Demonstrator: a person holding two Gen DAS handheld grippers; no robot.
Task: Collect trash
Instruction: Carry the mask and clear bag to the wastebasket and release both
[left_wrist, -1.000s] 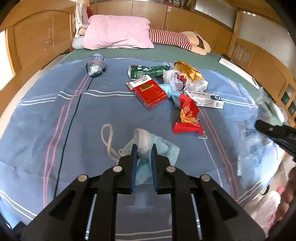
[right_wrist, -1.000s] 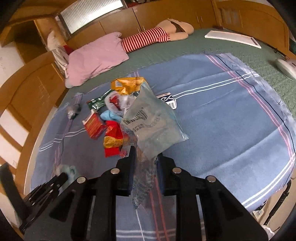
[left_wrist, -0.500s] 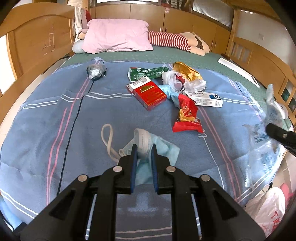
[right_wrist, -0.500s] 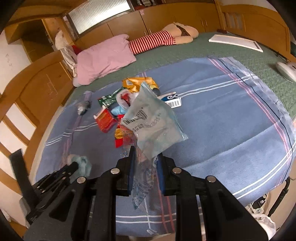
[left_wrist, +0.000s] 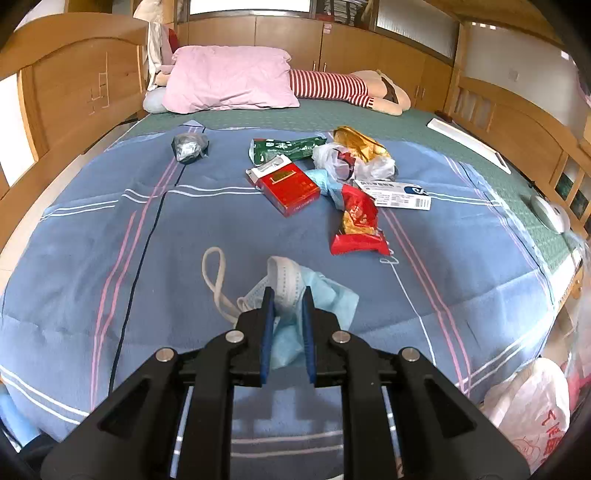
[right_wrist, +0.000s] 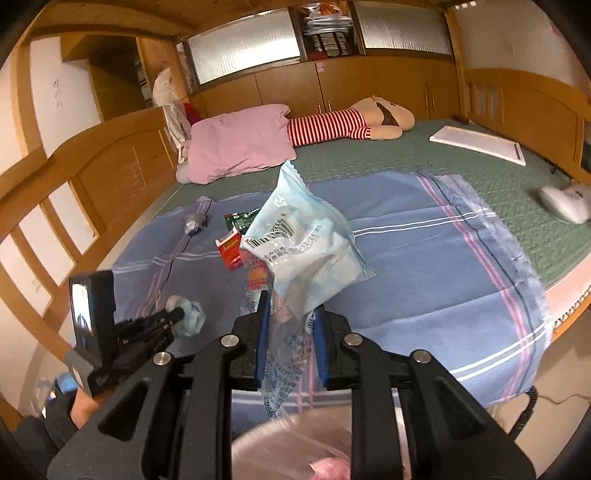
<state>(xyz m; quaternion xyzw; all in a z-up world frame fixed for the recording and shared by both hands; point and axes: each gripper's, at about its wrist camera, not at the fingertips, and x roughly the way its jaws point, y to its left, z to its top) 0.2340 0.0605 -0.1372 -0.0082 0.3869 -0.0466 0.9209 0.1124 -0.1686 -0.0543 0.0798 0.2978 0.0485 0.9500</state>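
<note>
My left gripper (left_wrist: 286, 293) is shut on a crumpled blue face mask (left_wrist: 325, 299) over the blue blanket (left_wrist: 184, 229); its white ear loop (left_wrist: 214, 273) trails to the left. The same gripper (right_wrist: 177, 315) and mask (right_wrist: 190, 317) show in the right wrist view. My right gripper (right_wrist: 290, 306) is shut on a clear plastic bag (right_wrist: 306, 251) with a barcode, held up above the bed's near edge. More trash lies mid-bed: a red box (left_wrist: 290, 186), a red-gold snack wrapper (left_wrist: 358, 225), a green packet (left_wrist: 286, 147), a white label (left_wrist: 397, 194), a gold wrapper (left_wrist: 360, 142) and a grey foil ball (left_wrist: 188, 147).
A pink pillow (left_wrist: 229, 79) and a striped plush doll (left_wrist: 343, 86) lie at the head of the bed. Wooden bed rails (left_wrist: 517, 133) run along both sides. A white plastic bag (left_wrist: 528, 410) sits on the floor beside the bed. A white board (right_wrist: 480, 144) rests on the green mat.
My right gripper has lifted the clear bag up and back off the bed, and the bag has turned over. My left gripper keeps hold of the mask and has barely shifted.
</note>
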